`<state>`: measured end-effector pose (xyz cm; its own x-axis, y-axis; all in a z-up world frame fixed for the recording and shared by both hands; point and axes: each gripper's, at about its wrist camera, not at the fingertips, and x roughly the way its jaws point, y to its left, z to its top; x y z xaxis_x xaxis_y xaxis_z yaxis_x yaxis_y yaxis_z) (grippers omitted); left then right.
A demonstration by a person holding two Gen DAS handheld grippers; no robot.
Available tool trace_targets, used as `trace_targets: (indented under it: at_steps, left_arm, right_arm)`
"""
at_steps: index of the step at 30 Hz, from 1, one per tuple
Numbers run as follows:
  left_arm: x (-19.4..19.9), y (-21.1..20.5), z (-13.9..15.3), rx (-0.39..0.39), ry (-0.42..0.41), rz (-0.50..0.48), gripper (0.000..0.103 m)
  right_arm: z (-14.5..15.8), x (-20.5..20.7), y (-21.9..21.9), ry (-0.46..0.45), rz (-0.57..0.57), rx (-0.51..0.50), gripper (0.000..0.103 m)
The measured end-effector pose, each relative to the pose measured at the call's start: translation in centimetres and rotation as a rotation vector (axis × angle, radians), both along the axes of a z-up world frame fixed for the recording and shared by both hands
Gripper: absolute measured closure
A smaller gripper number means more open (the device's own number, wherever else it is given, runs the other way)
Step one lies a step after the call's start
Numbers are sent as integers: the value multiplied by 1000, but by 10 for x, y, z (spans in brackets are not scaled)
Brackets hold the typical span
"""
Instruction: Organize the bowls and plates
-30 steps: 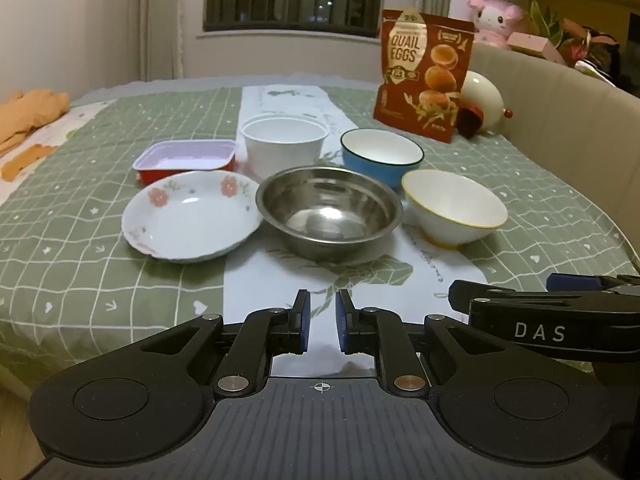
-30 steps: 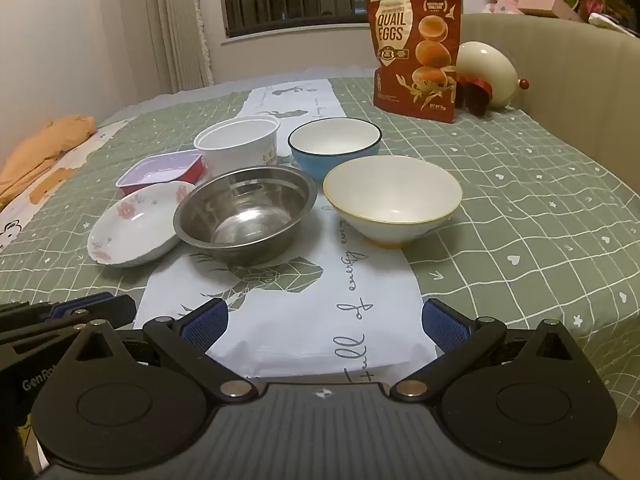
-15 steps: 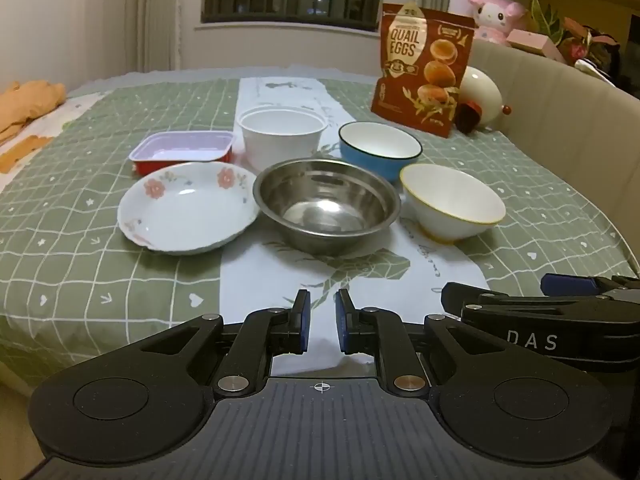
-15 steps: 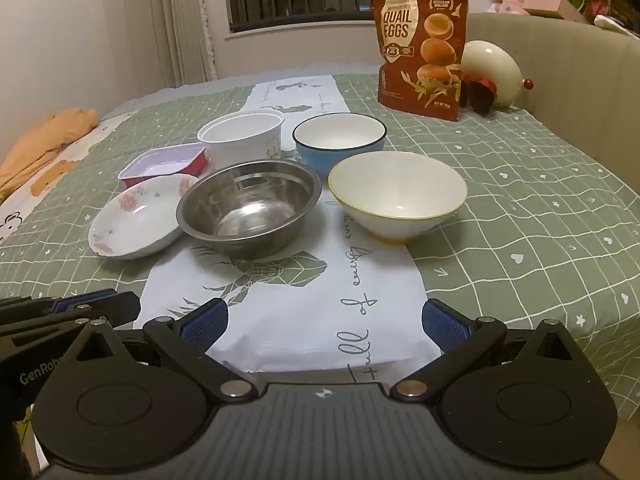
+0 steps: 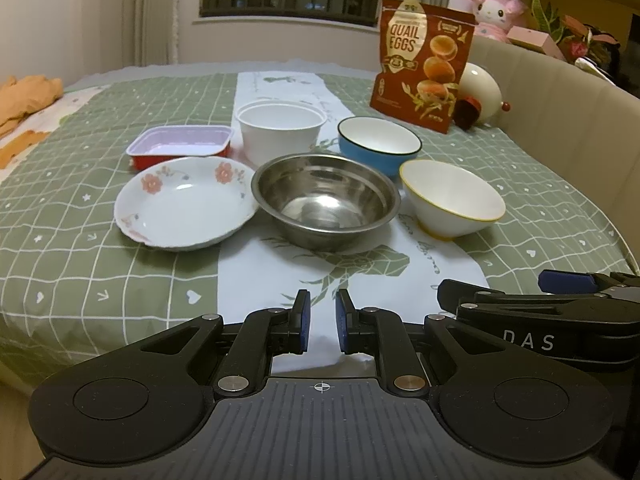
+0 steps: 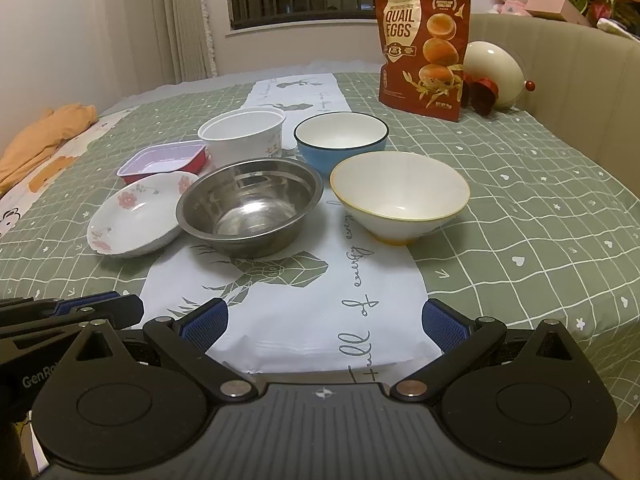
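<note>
Change: left view tilts slightly; dishes unmoved.
Left gripper (image 5: pixel 321 322): fingers nearly together, empty.
Right gripper (image 6: pixel 325 320): fingers wide, empty.
Steel bowl (image 5: pixel 326 200): mid-tabletop, touching floral plate (image 5: pixel 186 203).
Risk: lifting either may drag its neighbour.

Floral plate (image 5: pixel 186 204), steel bowl (image 5: pixel 326 200) and yellow-rimmed bowl (image 5: pixel 452 198) sit upright, side by side.
</note>
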<state>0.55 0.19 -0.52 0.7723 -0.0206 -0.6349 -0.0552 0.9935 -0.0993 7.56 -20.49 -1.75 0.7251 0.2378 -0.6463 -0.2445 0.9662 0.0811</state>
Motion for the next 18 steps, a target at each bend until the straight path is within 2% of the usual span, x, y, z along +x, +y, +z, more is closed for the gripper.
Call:
trace_targets:
  at_steps: [18]
  left_arm:
    - [1,2,0,-4,4,0,87]
  right_arm:
    - [3,1,2,-1,2,-8,0]
